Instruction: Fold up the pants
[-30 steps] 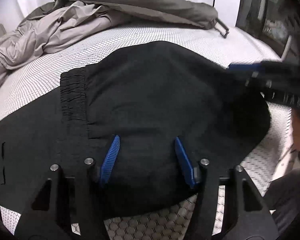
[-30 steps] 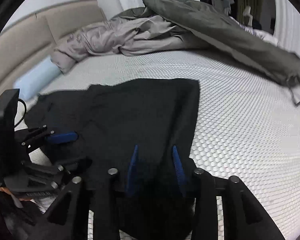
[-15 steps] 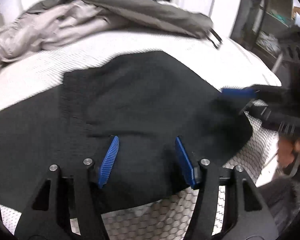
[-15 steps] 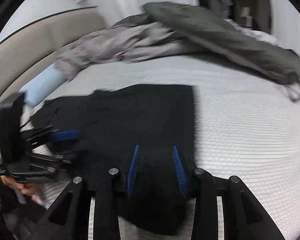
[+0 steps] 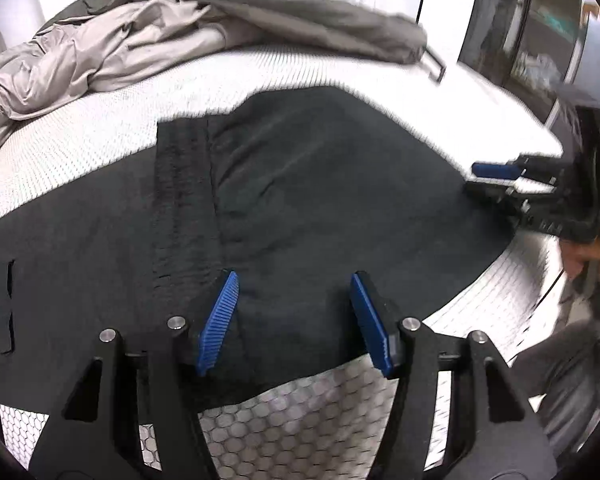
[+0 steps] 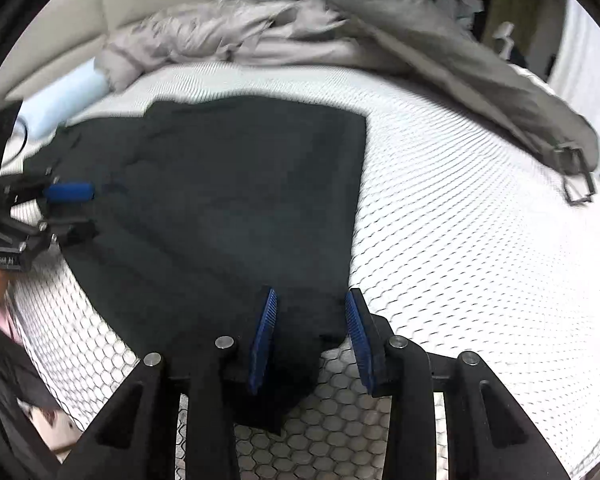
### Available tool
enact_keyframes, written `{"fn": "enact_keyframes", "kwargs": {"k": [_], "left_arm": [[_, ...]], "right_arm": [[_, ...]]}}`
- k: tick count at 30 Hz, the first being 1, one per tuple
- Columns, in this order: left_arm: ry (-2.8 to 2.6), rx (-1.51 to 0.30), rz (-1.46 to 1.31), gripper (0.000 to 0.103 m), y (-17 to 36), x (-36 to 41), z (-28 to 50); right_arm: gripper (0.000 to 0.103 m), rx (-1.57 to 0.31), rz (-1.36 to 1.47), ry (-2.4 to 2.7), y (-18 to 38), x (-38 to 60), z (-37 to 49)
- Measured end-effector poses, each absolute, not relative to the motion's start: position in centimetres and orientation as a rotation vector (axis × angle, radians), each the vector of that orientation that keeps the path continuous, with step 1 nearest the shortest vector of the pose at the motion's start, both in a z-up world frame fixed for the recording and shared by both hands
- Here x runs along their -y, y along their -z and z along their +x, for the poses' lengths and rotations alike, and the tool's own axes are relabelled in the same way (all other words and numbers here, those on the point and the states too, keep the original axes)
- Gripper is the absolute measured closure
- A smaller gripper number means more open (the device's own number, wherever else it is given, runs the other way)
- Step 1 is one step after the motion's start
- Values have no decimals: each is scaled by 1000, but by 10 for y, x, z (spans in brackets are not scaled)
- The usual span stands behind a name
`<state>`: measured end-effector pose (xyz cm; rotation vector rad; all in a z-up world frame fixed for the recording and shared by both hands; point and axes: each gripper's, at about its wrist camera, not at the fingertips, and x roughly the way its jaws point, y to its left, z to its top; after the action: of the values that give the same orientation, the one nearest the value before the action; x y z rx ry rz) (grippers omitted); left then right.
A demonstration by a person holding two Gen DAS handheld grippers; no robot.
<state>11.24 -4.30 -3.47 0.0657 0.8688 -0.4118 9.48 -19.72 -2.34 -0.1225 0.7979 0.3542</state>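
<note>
Two grippers. Left gripper (image 5: 294, 320) had jaws apart over the black pants (image 5: 320, 200), nothing pinched. Right gripper (image 6: 310, 338) also parted, straddling the pants' near right corner; whether pads pressed cloth, can't tell. One pair of pants, flat on the bed (image 6: 460, 240), near edge. Far side: two garments, beige jacket (image 5: 80, 64) & grey one (image 6: 440, 56). Only right view showed the light-blue roll (image 6: 68, 96) at left. Left view's waistband was blurred.

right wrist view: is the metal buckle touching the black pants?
No. The metal buckle hangs off the grey-green garment at far right, with bare white honeycomb bedcover between it and the black pants.
</note>
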Motion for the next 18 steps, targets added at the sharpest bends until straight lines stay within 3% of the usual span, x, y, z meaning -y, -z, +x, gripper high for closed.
{"fn": "enact_keyframes", "kwargs": {"k": [6, 10, 13, 18], "left_arm": [[388, -868, 81, 47, 30, 71, 142], [335, -893, 180, 47, 48, 72, 154], [351, -901, 145, 47, 48, 53, 146], [333, -897, 118, 47, 38, 55, 140]], "right_arm": [[67, -811, -13, -480, 15, 158, 106], [67, -879, -149, -461, 38, 123, 125], [67, -863, -214, -335, 42, 147, 128], [67, -877, -67, -267, 32, 197, 127]]}}
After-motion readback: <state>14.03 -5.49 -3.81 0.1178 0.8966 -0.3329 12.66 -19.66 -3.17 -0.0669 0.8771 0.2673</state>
